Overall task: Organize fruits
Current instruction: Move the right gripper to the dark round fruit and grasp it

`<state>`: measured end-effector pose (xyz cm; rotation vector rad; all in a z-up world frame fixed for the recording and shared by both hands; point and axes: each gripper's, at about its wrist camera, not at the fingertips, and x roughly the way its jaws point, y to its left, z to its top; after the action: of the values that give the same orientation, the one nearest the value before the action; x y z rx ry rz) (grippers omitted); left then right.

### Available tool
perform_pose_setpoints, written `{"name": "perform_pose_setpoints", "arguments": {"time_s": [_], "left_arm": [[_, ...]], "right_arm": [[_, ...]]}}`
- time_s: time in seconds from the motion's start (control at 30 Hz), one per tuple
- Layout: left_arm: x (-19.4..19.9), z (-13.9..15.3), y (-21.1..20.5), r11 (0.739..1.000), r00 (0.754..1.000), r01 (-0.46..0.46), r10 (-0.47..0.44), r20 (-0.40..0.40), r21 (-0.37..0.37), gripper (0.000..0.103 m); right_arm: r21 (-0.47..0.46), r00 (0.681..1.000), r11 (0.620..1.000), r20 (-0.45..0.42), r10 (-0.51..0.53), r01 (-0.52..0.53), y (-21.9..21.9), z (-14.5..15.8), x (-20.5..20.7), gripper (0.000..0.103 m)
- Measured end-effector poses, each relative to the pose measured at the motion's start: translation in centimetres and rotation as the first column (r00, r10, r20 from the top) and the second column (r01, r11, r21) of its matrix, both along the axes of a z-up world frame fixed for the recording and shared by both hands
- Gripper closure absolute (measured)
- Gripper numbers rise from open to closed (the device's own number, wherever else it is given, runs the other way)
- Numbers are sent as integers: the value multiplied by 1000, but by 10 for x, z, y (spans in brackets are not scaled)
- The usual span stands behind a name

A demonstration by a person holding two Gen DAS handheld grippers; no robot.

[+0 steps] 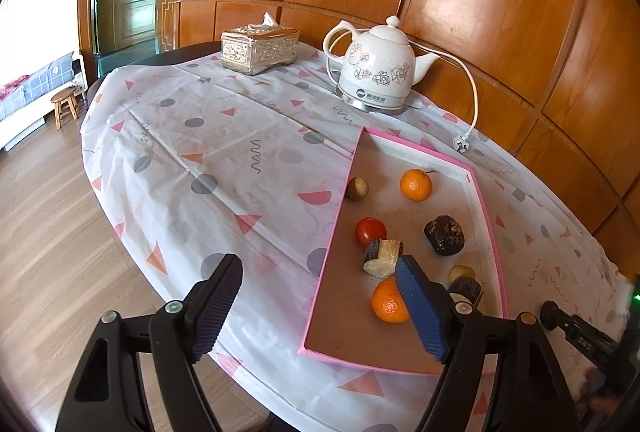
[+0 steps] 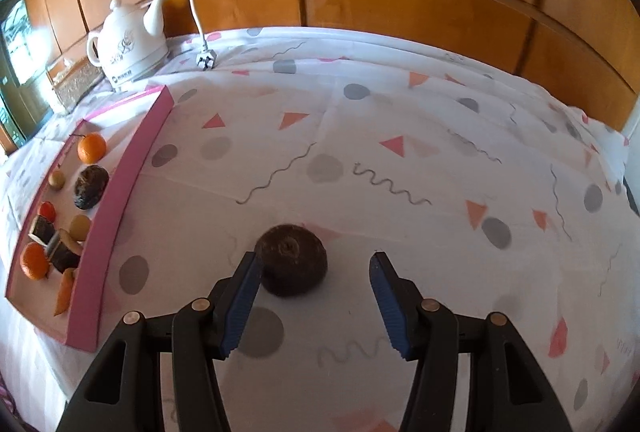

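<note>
- Right wrist view: right gripper [image 2: 314, 302] hangs over the tablecloth [image 2: 400, 136] with jaws apart and nothing held. A dark brown round fruit [image 2: 292, 259] lies loose on the cloth, just ahead of the fingertips and nearer the left pad [image 2: 240, 308].
- Pink-rimmed tray [image 2: 120, 200] sits to the left, well apart from that fruit. It already holds oranges, a tomato, a dark lumpy fruit and several cut pieces.
- Left wrist view: left gripper [image 1: 320, 306] stands wide, empty, above the tray's near corner [image 1: 306, 350]; an orange [image 1: 386, 302] shows beside its right pad.
- Judged step: pick up the stray brown fruit and carry it to the tray.
- Advice: shift the right gripper sideways so the fruit sits centred between the pads, lower until they bracket its widest part, then close gently, since a round fruit may roll.
- Bare floor near the tray's middle looks the safest drop point.
</note>
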<state>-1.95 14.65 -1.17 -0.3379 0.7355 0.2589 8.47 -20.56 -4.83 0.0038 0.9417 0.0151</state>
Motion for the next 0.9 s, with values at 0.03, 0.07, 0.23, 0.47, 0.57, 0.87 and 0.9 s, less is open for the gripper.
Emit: {"name": "perform_pose_setpoints", "arguments": {"time_s": [0.03, 0.07, 0.23, 0.47, 0.57, 0.87, 0.9], "left_arm": [[0, 0, -1, 1000, 1000, 4, -4, 1, 2, 24], [0, 0, -1, 1000, 1000, 7, -7, 1, 4, 24], [1, -2, -2, 1000, 1000, 12, -12, -4, 3, 24], [4, -6, -4, 1000, 1000, 19, -19, -20, 4, 24], [6, -7, -5, 1000, 999, 25, -25, -27, 4, 24], [7, -7, -10, 999, 999, 45, -45, -31, 13, 24], [6, -7, -11, 999, 998, 49, -48, -30, 13, 23]], "right_arm": [[-1, 1000, 1000, -2, 5, -5, 1, -1, 2, 45], [-1, 1000, 1000, -3, 9, -9, 2, -2, 3, 44], [-19, 1000, 1000, -9, 18, -18, 6, -4, 6, 42], [-34, 999, 999, -34, 31, -32, 12, -12, 7, 42], [-47, 998, 998, -40, 41, -43, 14, -15, 7, 50], [-7, 997, 998, -47, 64, -64, 13, -19, 6, 59], [1, 997, 998, -46, 62, -62, 12, -19, 6, 59]]}}
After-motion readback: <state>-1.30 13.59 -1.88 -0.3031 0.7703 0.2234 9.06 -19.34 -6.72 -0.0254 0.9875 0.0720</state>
